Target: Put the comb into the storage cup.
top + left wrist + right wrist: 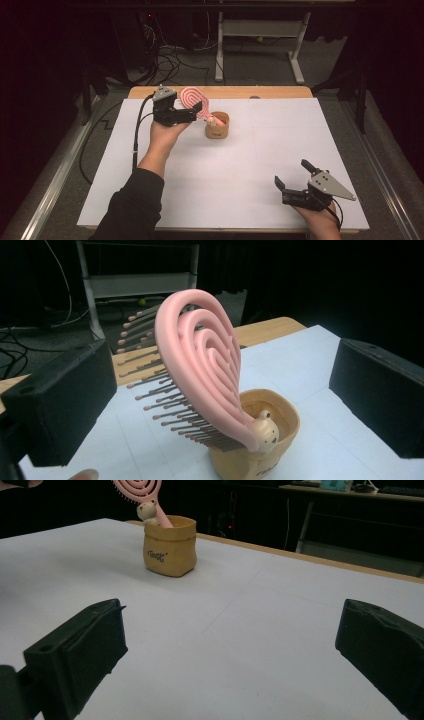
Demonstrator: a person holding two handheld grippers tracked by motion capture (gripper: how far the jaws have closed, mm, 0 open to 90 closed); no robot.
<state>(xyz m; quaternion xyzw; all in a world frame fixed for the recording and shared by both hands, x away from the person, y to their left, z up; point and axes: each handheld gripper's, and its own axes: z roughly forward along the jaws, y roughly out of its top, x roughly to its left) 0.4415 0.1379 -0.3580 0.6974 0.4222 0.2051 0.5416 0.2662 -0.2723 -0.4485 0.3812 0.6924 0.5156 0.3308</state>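
With the pink hairbrush (pixel 200 370) standing handle-down in the tan cup (pixel 280 440) on the worktop (pixel 240 165), the left tongs (pixel 215 390) gaped wide around its head, apparently ready to close, while the right tongs (pixel 295 177) rested open and empty.

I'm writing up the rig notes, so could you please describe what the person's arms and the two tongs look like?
Both tongs are black, each with two blocky, square-ended jaws. The left tongs and right tongs each carry a grey three-cornered plate on top, dotted with small dark holes. A black cable trails from the left tongs. The left arm wears a dark long sleeve, pushed up from the wrist.
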